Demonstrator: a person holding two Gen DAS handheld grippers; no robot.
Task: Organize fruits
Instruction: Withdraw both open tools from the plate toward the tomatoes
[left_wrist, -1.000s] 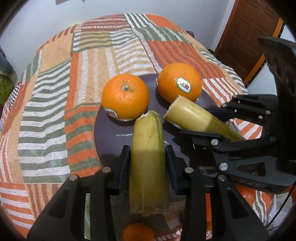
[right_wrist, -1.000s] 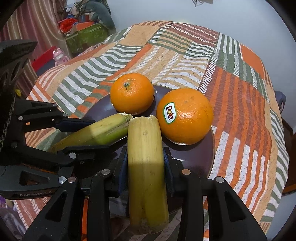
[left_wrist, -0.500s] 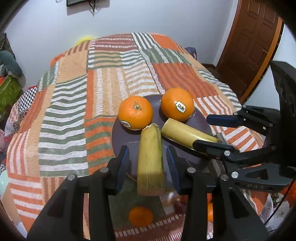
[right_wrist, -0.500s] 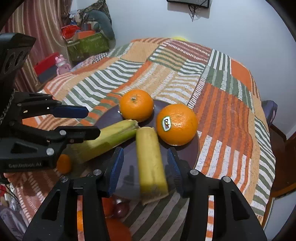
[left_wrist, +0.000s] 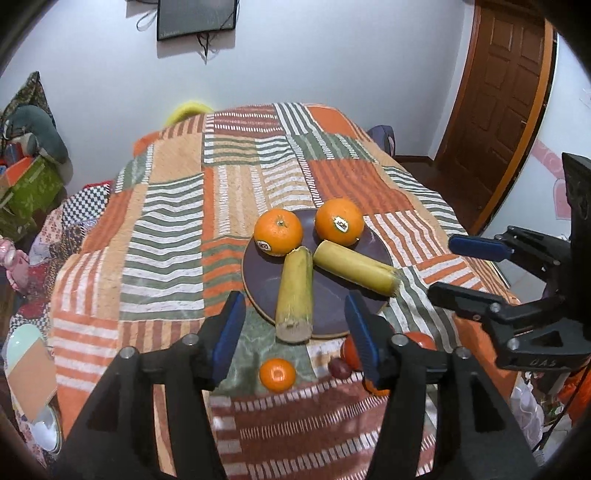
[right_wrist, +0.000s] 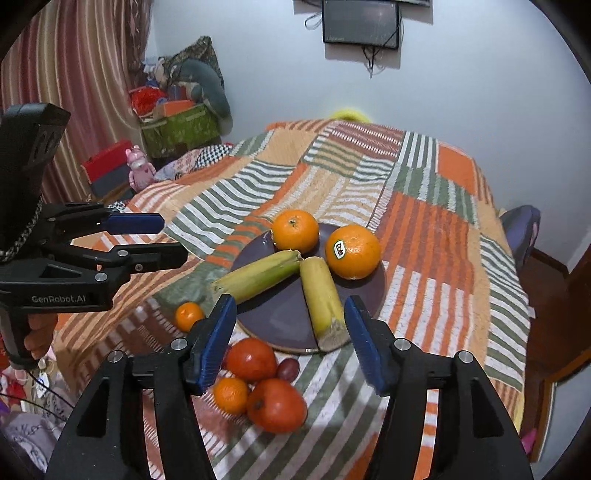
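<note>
A dark purple plate (left_wrist: 258, 284) (right_wrist: 280, 325) on the striped tablecloth holds two oranges (left_wrist: 277, 232) (left_wrist: 339, 221) and two yellow banana pieces (left_wrist: 295, 293) (left_wrist: 354, 267). In the right wrist view the oranges (right_wrist: 295, 230) (right_wrist: 352, 252) and banana pieces (right_wrist: 258, 275) (right_wrist: 322, 297) show too. My left gripper (left_wrist: 295, 330) is open and empty, drawn back from the plate's near edge. My right gripper (right_wrist: 290, 341) is open and empty, also back from the plate. Each gripper shows in the other's view (right_wrist: 147, 240) (left_wrist: 458, 267).
Loose fruit lies in front of the plate: a small mandarin (left_wrist: 277, 374) (right_wrist: 189, 315), two red tomatoes (right_wrist: 251, 360) (right_wrist: 277, 404), another mandarin (right_wrist: 231, 395) and a dark plum (right_wrist: 288, 368). A wooden door (left_wrist: 495, 92) is at right, boxes (right_wrist: 177, 125) at left.
Both grippers let go of their banana pieces, opened wide and pulled back and up from the plate. The banana pieces now lie on the plate.
</note>
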